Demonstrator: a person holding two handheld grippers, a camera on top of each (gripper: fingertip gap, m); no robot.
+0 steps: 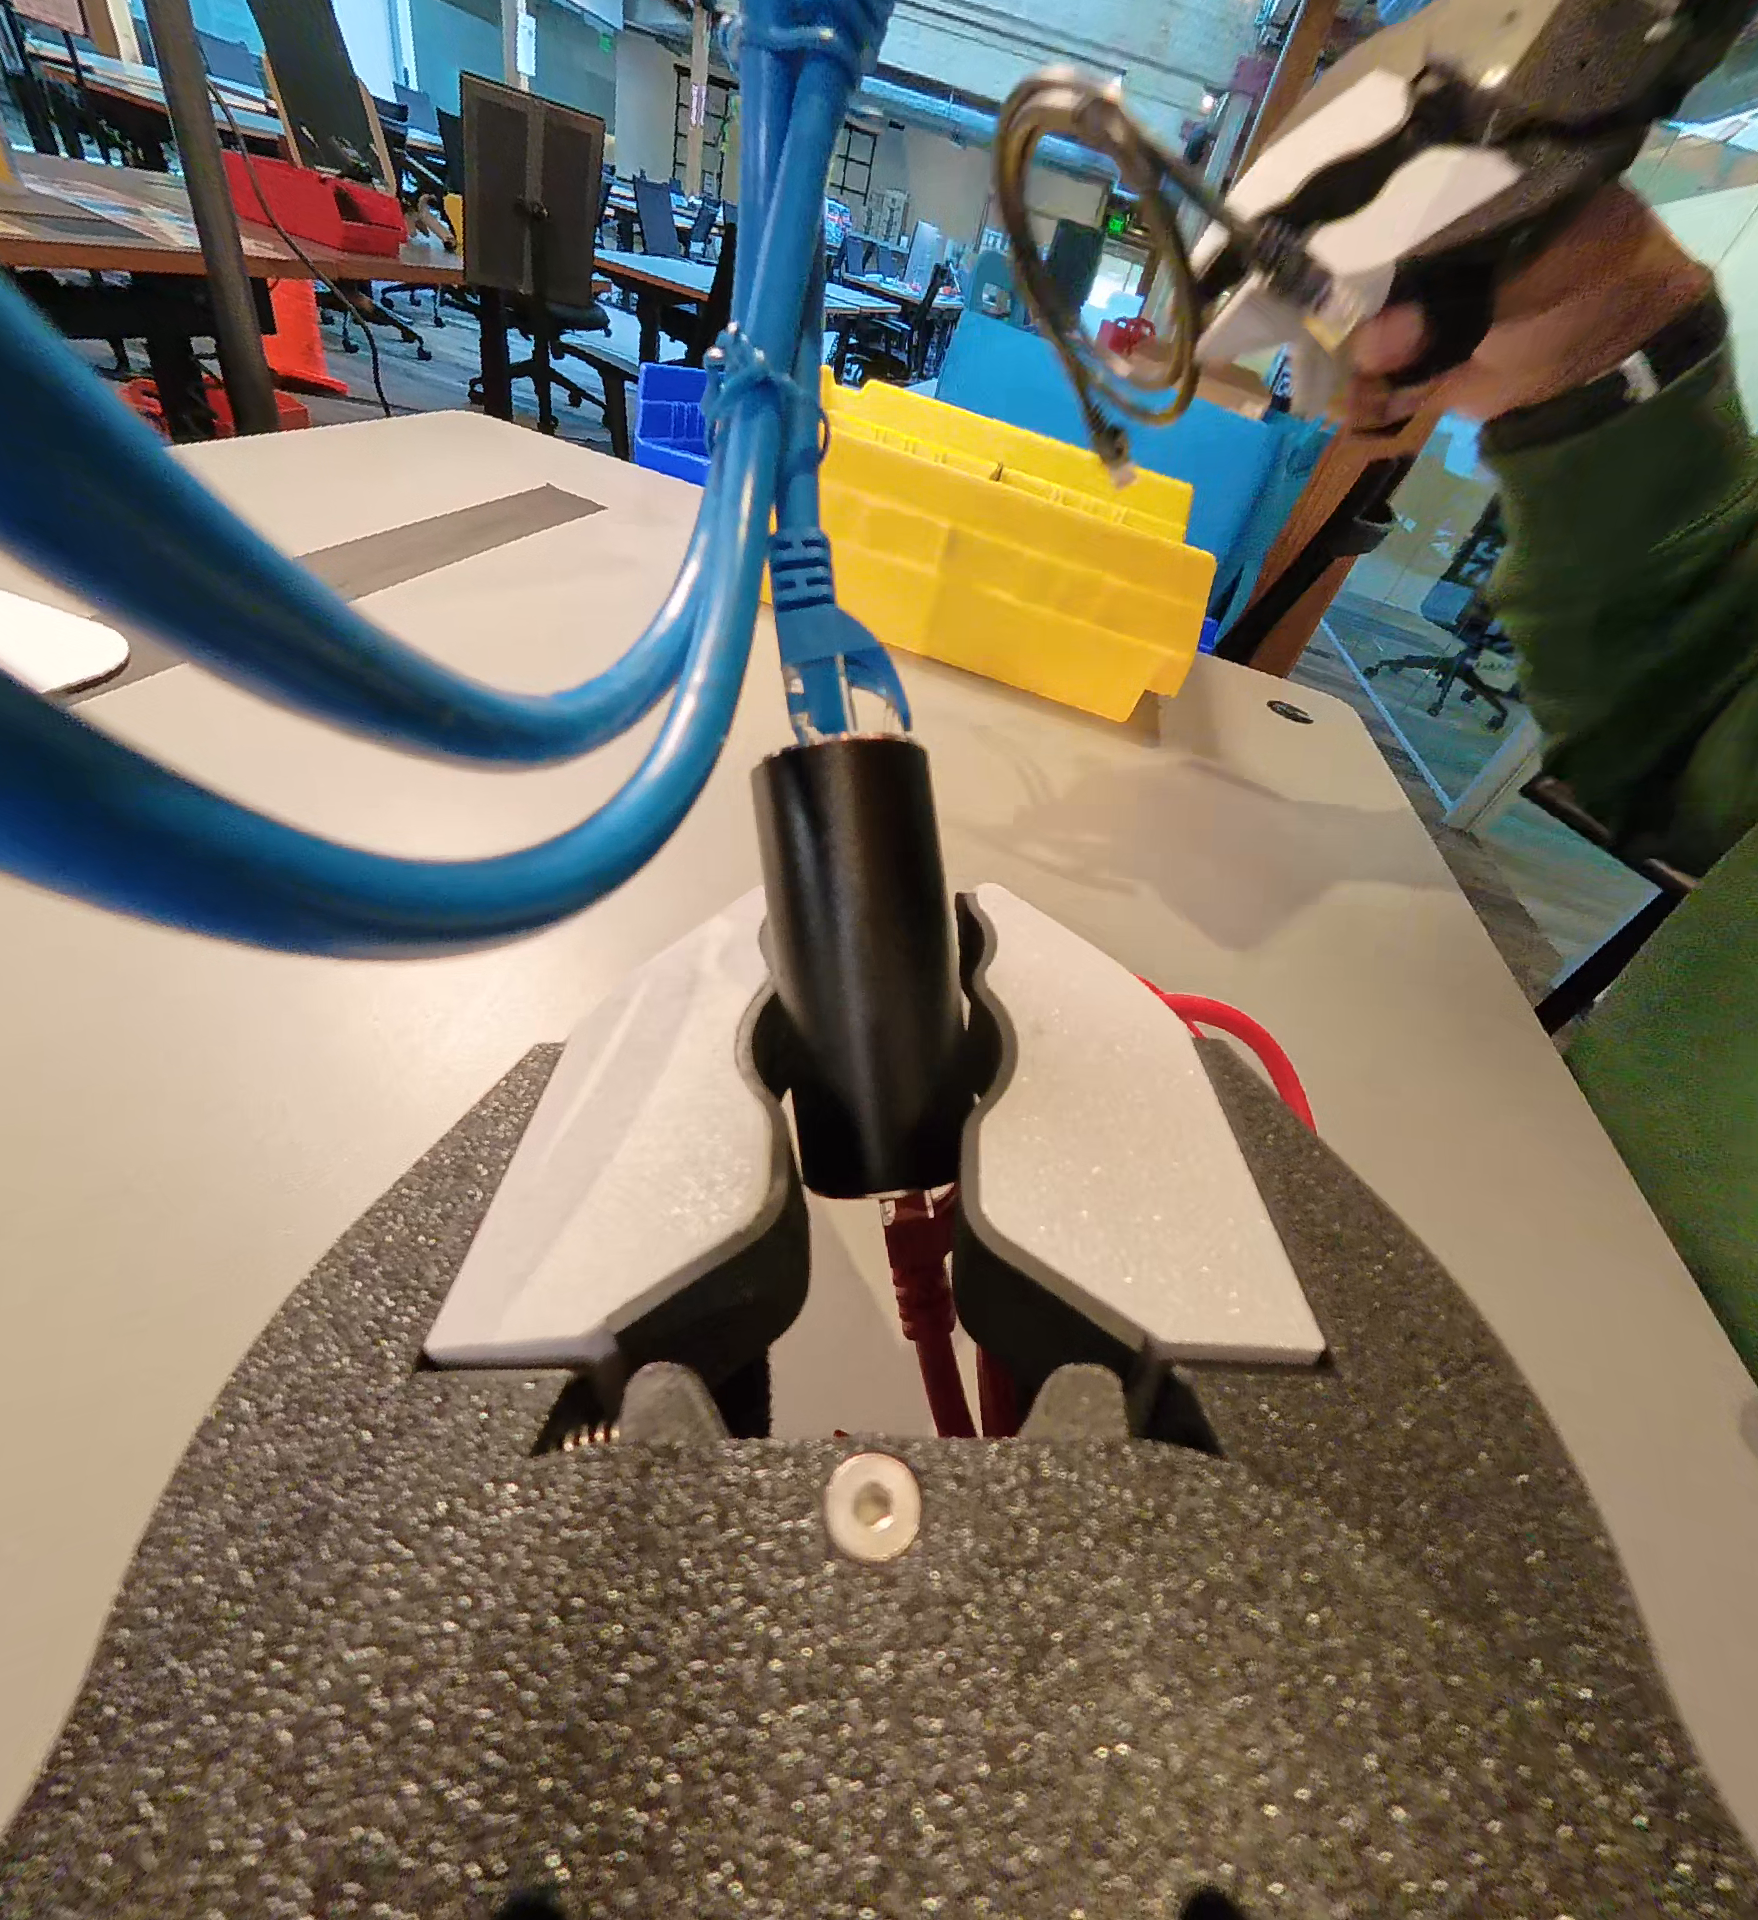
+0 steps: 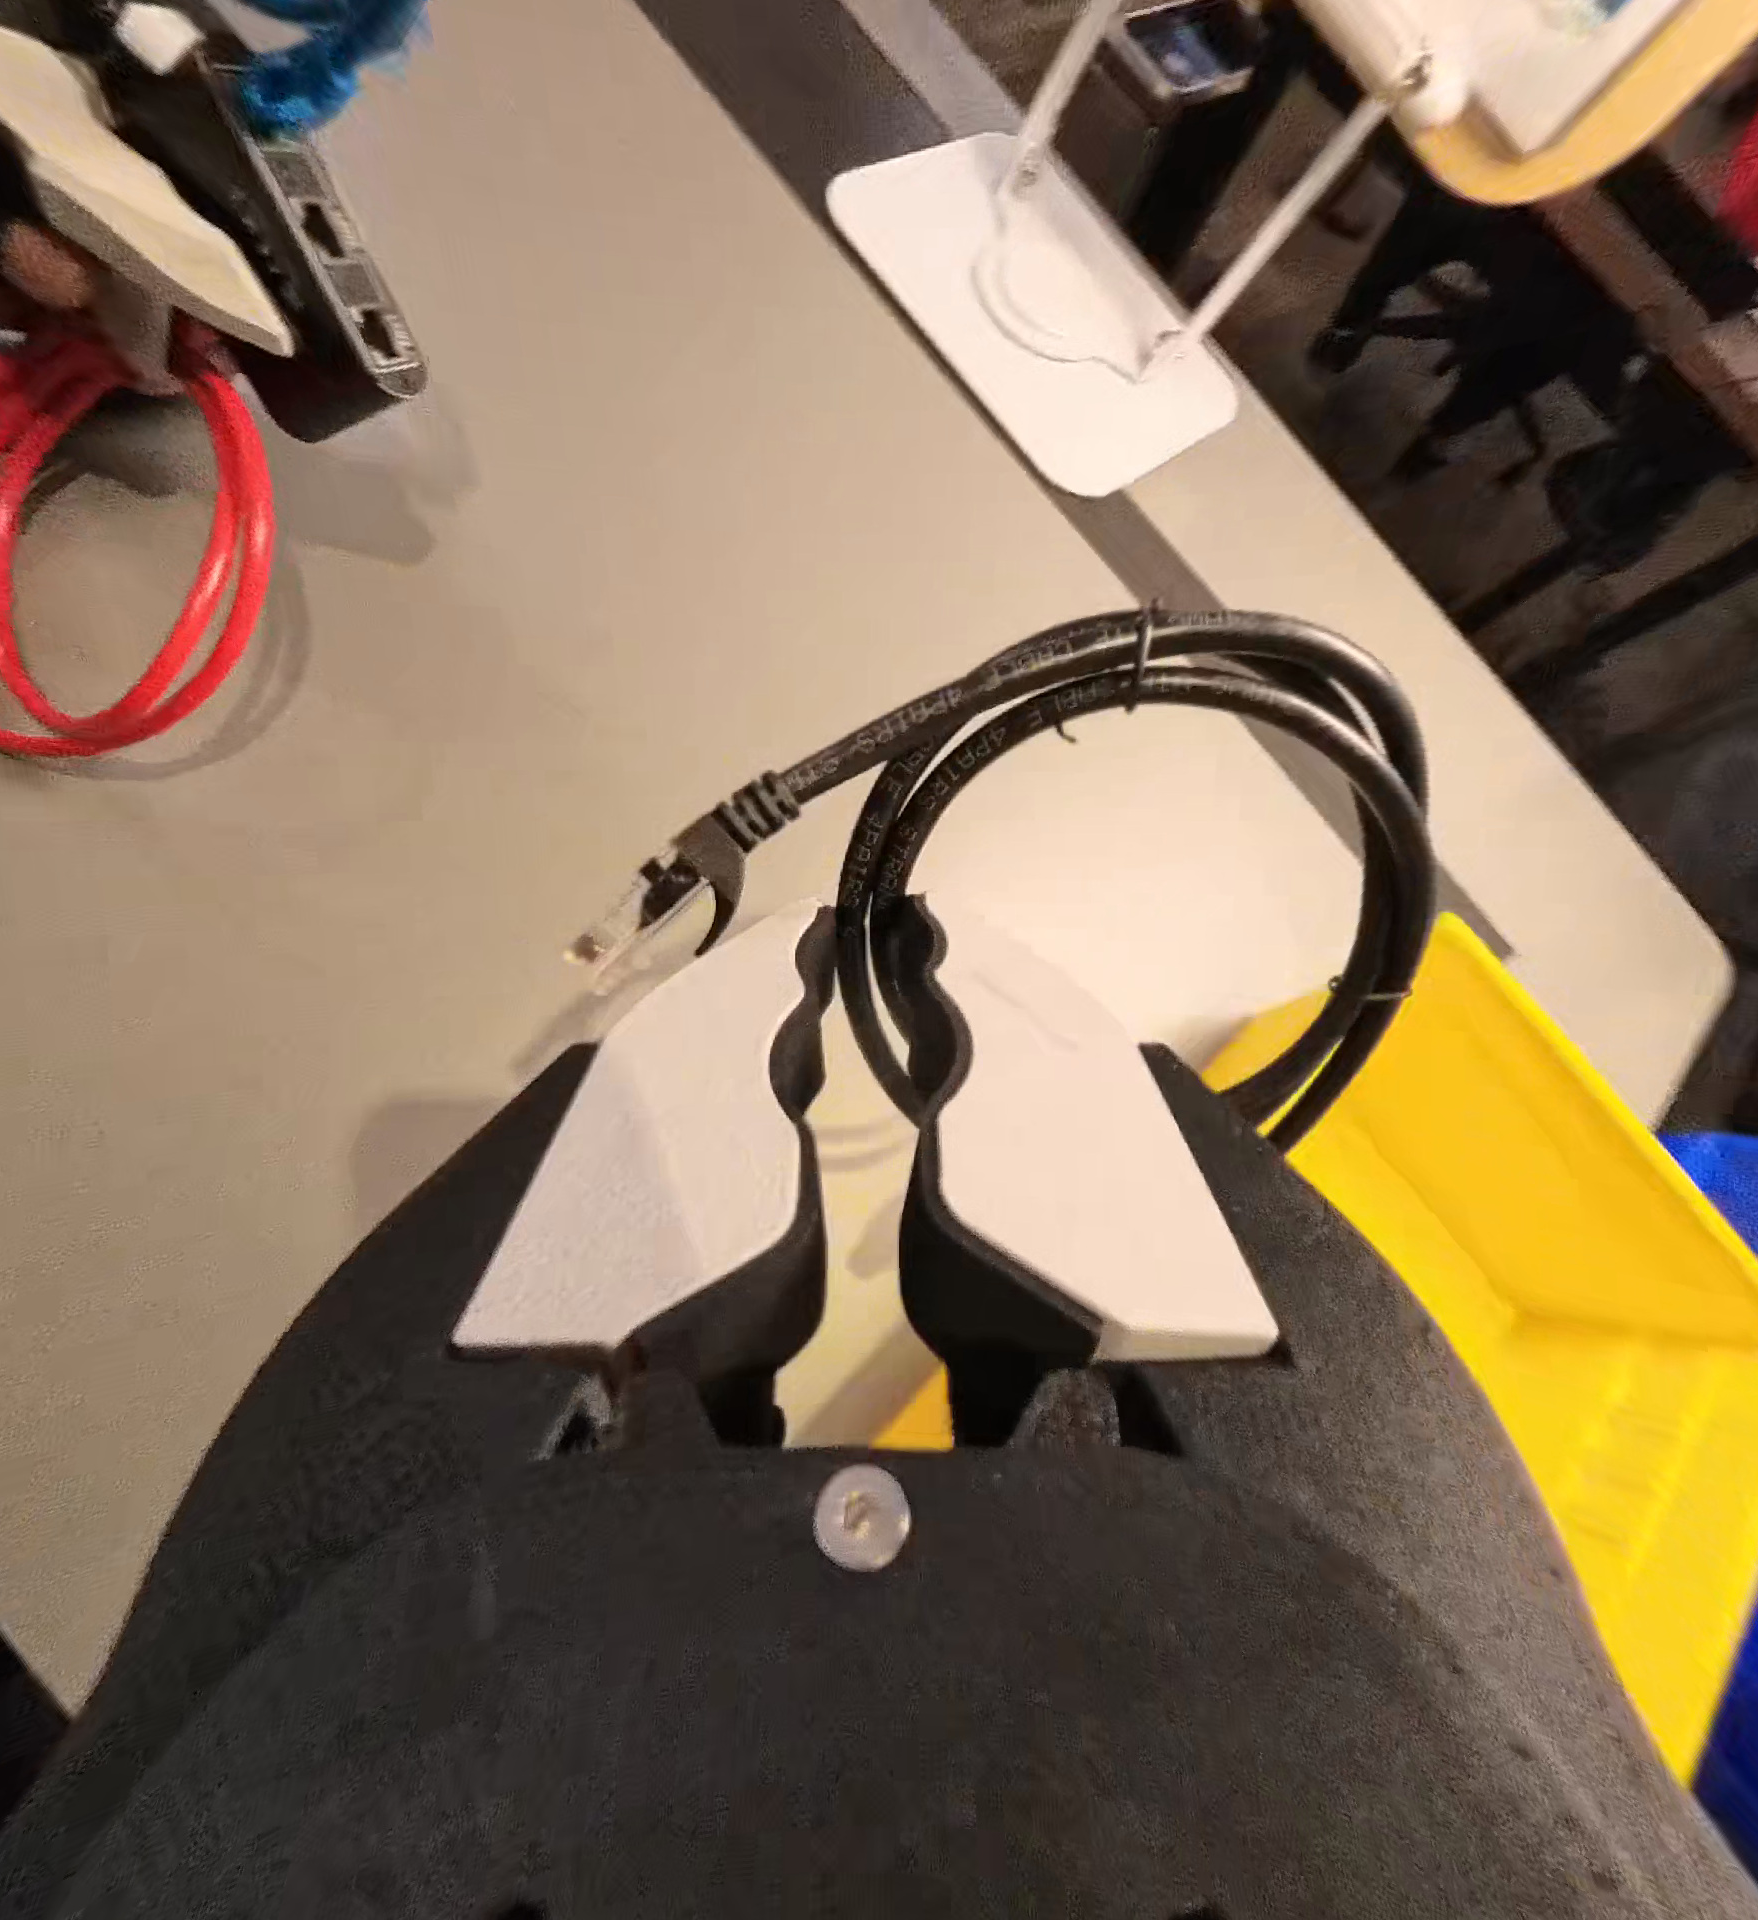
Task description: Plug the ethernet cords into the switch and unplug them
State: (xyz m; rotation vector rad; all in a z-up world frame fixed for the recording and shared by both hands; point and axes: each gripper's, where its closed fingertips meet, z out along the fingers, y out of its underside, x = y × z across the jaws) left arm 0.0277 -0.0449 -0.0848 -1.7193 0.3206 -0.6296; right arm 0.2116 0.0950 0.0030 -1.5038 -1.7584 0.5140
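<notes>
The left hand-held gripper (image 1: 870, 1029) is clenched on the black switch (image 1: 859, 966) and holds it in the air above the grey table (image 1: 231, 1091). A blue cord (image 1: 813, 582) is plugged into the far end of the switch, and its bundle hangs in thick loops to the left. A red cord (image 1: 922, 1299) goes into the near end, between the fingers; in the right wrist view its red coil (image 2: 96, 582) hangs under the switch (image 2: 335, 249), where two free ports show on the side.

The right hand-held gripper (image 2: 870, 997) is clenched on the tied black cord (image 2: 1270, 790), on the loop and not on the plug. The black plug (image 2: 667, 894) sticks out freely to the left, just beside the left fingertip. This cord is well apart from the switch. Yellow bins (image 2: 1477, 1143) lie below it at the table's edge.

The step in hand seems to be to bring the black plug to a free port. Because the grip is on the loop, the plug can swing, so I think it is better to move slowly, to turn the wrist until the plug looks straight at the port, and to keep the switch steady with the left hand. The clip side must match the port; from these pictures I cannot tell its direction. The hanging blue and red loops may pull on the switch and tilt it.
</notes>
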